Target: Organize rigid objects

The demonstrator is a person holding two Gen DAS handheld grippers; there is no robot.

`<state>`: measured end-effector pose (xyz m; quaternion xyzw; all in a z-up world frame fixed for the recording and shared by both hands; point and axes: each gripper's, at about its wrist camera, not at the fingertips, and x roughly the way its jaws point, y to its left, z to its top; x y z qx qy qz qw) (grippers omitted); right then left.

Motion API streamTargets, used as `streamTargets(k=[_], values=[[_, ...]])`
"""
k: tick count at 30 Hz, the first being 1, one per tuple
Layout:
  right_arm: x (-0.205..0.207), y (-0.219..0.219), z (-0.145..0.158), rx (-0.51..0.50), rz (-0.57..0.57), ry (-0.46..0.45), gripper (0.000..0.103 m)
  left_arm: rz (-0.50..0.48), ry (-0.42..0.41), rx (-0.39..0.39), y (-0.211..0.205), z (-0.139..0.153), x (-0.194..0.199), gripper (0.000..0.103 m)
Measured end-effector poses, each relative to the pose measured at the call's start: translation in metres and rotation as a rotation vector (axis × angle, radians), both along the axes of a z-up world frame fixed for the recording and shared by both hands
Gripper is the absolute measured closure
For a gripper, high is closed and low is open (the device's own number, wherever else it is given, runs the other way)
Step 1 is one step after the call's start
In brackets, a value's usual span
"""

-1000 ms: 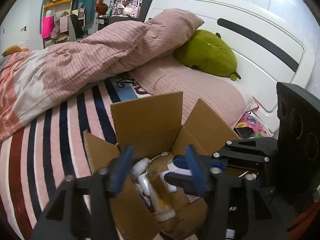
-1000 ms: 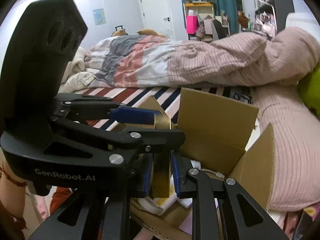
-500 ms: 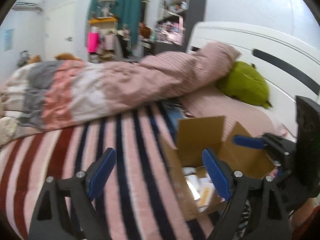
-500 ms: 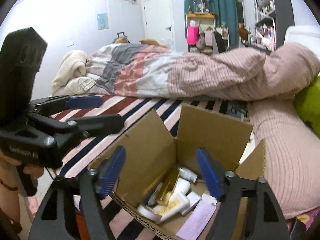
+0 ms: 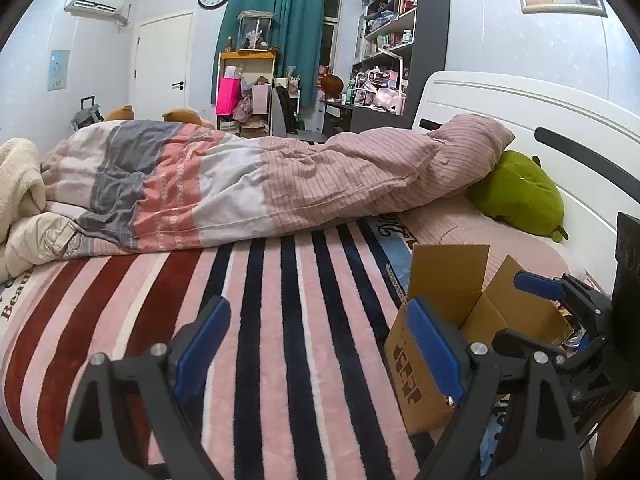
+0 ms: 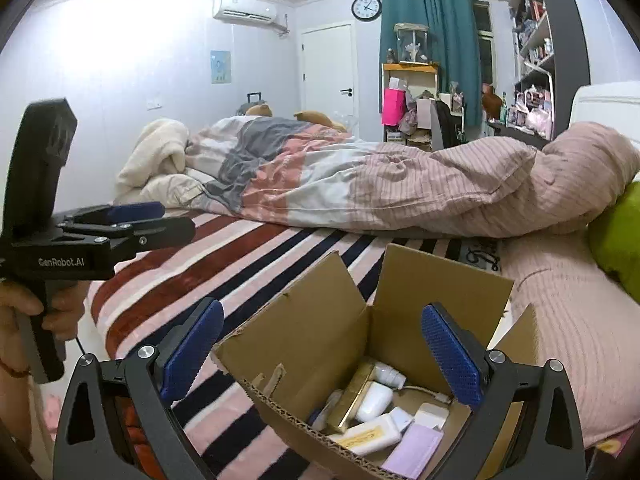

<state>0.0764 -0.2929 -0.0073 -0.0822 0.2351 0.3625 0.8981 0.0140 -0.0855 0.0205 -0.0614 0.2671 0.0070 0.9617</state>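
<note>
An open cardboard box stands on the striped bed cover near the bed's near edge; it also shows at the right of the left wrist view. Inside lie a gold bar-shaped item, a white bottle, a cream tube, a lilac packet and small white pieces. My right gripper is open and empty, above the box's near side. My left gripper is open and empty, left of the box over the stripes. It appears in the right wrist view at left.
A rumpled striped duvet runs across the far side of the bed. A green plush lies by the white headboard. A pink pillow lies right of the box. Shelves and a desk stand behind.
My right gripper let go of the gold item into the box and opened, then drew back. My left gripper opened wide and swung left, away from the box.
</note>
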Motion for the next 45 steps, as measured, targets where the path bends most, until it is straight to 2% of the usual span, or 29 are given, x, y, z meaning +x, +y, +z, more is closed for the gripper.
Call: streamTargets(k=[5,45], values=[[-0.0014,-0.0043,0.0043,0.009,-0.024,-0.026,0.004,-0.003,-0.001,-0.008,0.0028,-0.002,-0.0012,0.015],[-0.0019,-0.0062,0.0034,0.012,-0.029,-0.01,0.004,-0.013,0.001,0.0,-0.0043,-0.0041,0.001,0.015]])
